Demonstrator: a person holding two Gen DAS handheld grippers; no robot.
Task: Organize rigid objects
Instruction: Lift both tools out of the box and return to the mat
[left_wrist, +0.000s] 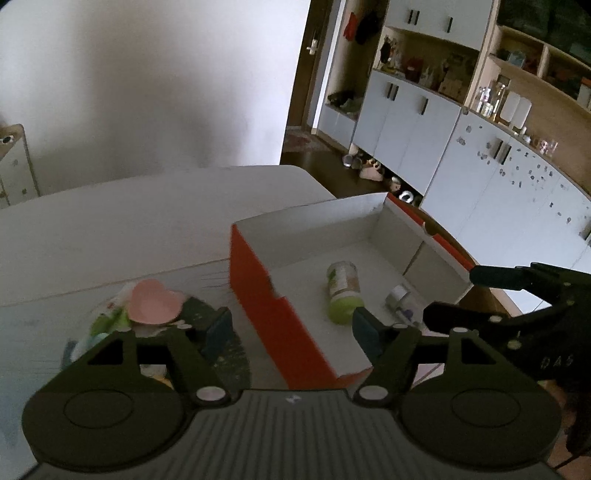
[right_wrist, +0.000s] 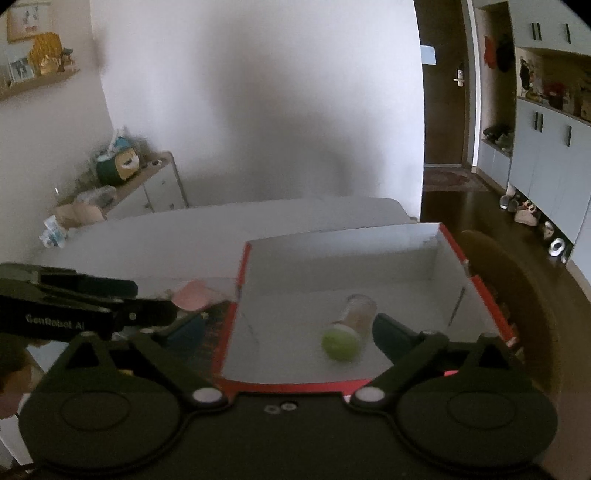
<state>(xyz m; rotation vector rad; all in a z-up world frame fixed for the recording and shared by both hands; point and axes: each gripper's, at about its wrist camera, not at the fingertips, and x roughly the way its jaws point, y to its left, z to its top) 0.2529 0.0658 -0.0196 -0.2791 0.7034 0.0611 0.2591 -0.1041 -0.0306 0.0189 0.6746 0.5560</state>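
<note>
An orange box with a white inside (left_wrist: 280, 325) stands on the table; it also shows in the right wrist view (right_wrist: 487, 295). In it lies a green-capped bottle (left_wrist: 343, 288) on its side, seen too in the right wrist view (right_wrist: 349, 328), and a small silver object (left_wrist: 397, 297). My left gripper (left_wrist: 291, 326) is open and empty over the box's left wall. My right gripper (right_wrist: 288, 328) is open and empty above the box, and it shows from the side in the left wrist view (left_wrist: 454, 295). A pink heart-shaped object (left_wrist: 153, 301) lies left of the box on a pile of items.
A dark round mat (left_wrist: 229, 354) with small mixed items (left_wrist: 107, 321) lies left of the box. The white table (left_wrist: 129, 221) runs to a wall. White cabinets (left_wrist: 480, 173) and shoes on the floor stand to the right. A low drawer unit (right_wrist: 155, 188) is at the back left.
</note>
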